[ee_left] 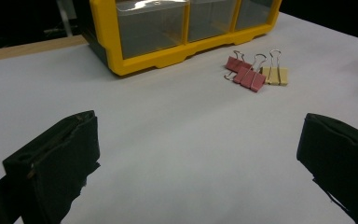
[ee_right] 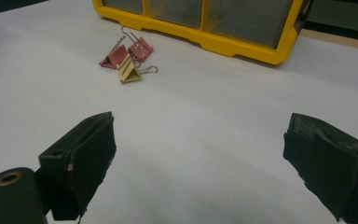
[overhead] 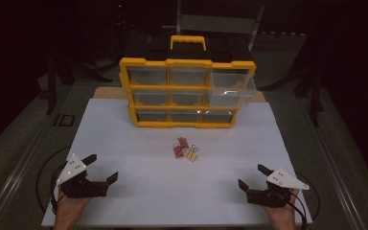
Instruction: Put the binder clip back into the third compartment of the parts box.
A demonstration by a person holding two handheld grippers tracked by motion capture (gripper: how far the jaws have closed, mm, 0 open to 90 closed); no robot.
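A yellow organiser (overhead: 187, 93) with clear drawers stands at the back of the white table (overhead: 134, 191); its top right drawer (overhead: 231, 89) is pulled out. In front of it lie two red binder clips (overhead: 178, 147) and a yellow binder clip (overhead: 190, 155), touching. The same red clips (ee_left: 244, 72) (ee_right: 126, 51) and yellow clip (ee_left: 275, 74) (ee_right: 129, 71) lie ahead of both jaw pairs. My left gripper (overhead: 103, 167) rests open at the front left. My right gripper (overhead: 252, 176) rests open at the front right. Nothing is between either pair of jaws.
The organiser's yellow base (ee_left: 177, 53) (ee_right: 223, 44) rises behind the clips. A black carry handle (overhead: 188, 43) tops it. Cables (overhead: 45, 177) trail off the table's front corners. Dark floor and stands surround the table.
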